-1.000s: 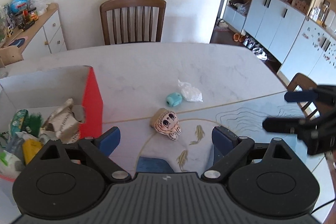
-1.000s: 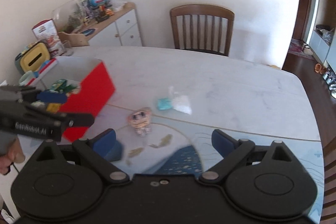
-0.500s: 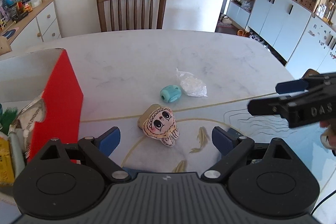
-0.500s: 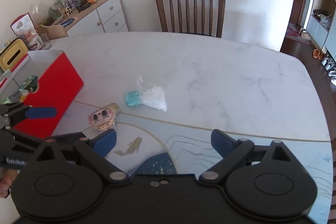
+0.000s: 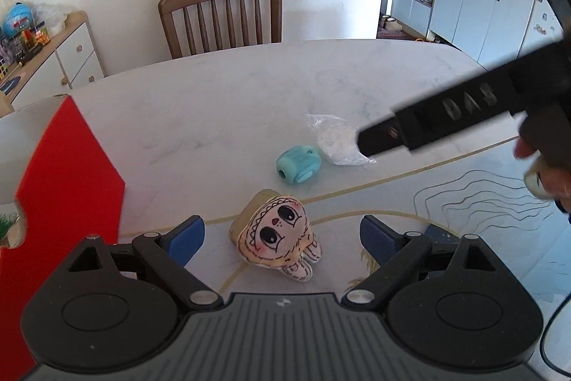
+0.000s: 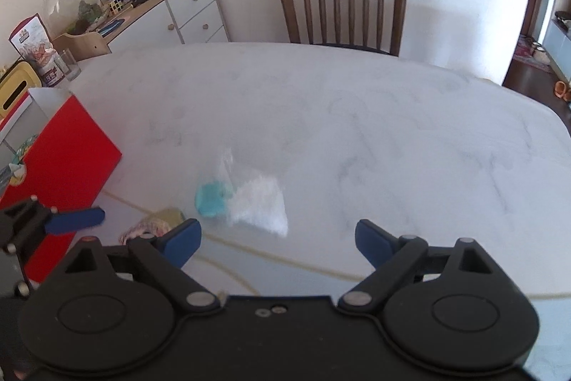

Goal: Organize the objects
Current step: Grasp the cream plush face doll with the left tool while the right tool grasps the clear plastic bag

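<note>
A beige doll-face toy [image 5: 276, 236] lies on the table between the fingers of my open left gripper [image 5: 282, 240]. Behind it lie a teal block [image 5: 299, 164] and a clear plastic bag of white stuff [image 5: 337, 140]. My open right gripper [image 6: 277, 241] hovers just before the bag [image 6: 260, 202] and the teal block [image 6: 211, 200]; the toy [image 6: 153, 225] shows at its left finger. The right gripper also shows in the left wrist view [image 5: 446, 113], above the bag. A red box [image 5: 67, 174] holding several items stands at the left.
The marble table [image 6: 357, 116] has a printed mat [image 5: 481, 202] at the near side. A wooden chair [image 6: 342, 2] stands behind the table. A cluttered sideboard [image 6: 160, 6] is at the far left. Cabinets [image 5: 481, 9] stand at the right.
Both grippers have moved forward and lower toward the objects. The left gripper now straddles the doll toy. The right gripper has closed in on the bag.
</note>
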Motion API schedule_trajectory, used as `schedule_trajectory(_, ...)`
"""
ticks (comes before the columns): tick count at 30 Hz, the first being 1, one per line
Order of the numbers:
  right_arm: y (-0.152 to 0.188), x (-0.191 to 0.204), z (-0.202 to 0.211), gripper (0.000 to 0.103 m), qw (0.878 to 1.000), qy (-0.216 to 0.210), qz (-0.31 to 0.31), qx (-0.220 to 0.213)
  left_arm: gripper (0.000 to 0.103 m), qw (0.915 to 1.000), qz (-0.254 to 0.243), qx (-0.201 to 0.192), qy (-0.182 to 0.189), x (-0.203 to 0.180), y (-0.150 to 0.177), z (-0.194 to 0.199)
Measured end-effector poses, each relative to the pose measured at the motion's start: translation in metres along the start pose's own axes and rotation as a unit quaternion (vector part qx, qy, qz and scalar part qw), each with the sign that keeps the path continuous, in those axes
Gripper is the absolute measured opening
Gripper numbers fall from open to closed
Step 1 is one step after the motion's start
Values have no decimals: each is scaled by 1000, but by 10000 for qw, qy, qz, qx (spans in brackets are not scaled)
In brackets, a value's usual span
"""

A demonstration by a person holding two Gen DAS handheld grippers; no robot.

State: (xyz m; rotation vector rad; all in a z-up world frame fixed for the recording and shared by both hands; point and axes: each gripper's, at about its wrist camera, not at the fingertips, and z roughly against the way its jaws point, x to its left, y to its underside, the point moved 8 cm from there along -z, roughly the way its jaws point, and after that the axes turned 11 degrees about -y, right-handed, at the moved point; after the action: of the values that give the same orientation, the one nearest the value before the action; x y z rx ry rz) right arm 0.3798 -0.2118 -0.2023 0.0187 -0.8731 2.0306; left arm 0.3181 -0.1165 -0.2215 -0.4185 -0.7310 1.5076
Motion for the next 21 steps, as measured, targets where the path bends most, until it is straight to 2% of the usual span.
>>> schedule_trajectory(4, -8, -5, -15, 93, 9999, -98, -36, 69, 95, 9999, -74, -89, -91, -5, 0, -4)
schedule_trajectory(10, -9, -10, -33, 86, 9992, -284, -128, 231, 94, 9995, -214, -143, -174, -11, 8, -7)
schedule_trajectory(12, -9, -10, -35, 83, 9990, -344, -138, 254, 91, 9993, -232, -186, -204, -11, 9, -7)
schedule_trajectory(17, -10, -7, -40, 80, 9985, -464, -85, 291, 71, 9992, -280, -183, -238, -14, 11, -9)
schedule_trajectory(21, -10, -6, -41, 73, 9979, -550, -70, 325, 60, 9990, -256, -212, -297, -12, 11, -7)
